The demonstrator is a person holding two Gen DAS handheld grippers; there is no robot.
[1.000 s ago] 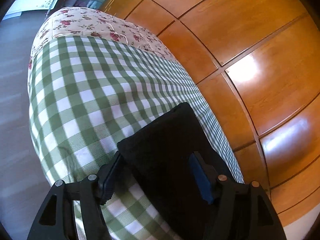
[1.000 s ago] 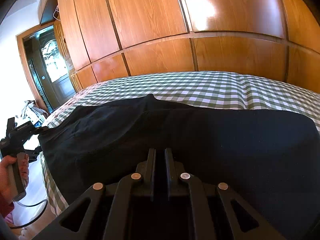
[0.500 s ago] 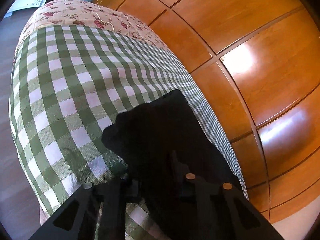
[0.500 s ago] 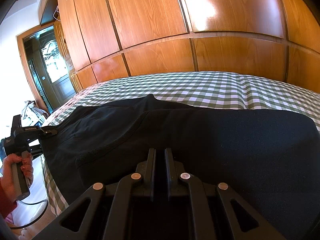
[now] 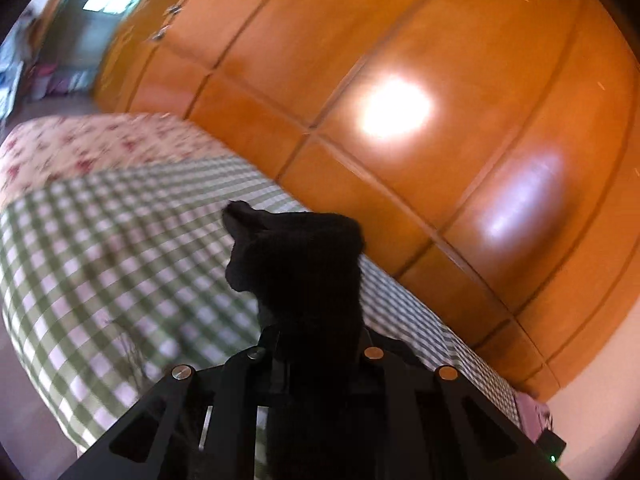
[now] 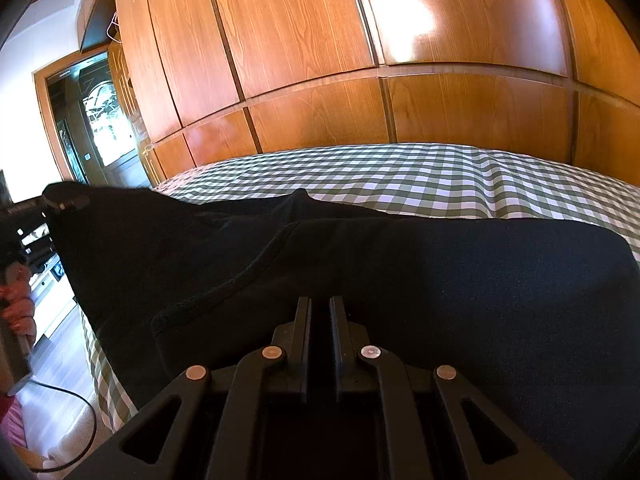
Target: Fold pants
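Black pants [image 6: 400,280] lie across a bed with a green-and-white checked sheet [image 6: 400,176]. My right gripper [image 6: 319,304] is shut on the near edge of the pants, low on the bed. My left gripper [image 5: 312,332] is shut on the pants' end [image 5: 296,256] and holds it lifted above the sheet [image 5: 100,260]; the cloth bunches up out of the jaws and hides the fingertips. In the right wrist view the left gripper [image 6: 60,202] shows at the far left, with the pants stretched up to it.
A wall of glossy wooden wardrobe panels [image 6: 320,60] runs along the far side of the bed. A floral bedcover [image 5: 80,148] lies beyond the checked sheet. A doorway [image 6: 92,120] and a cable on the floor [image 6: 76,400] are at the left.
My left gripper closed on the pants' end and lifted it off the sheet, tilting upward. The pants rose at the far left in the right wrist view. My right gripper stayed put.
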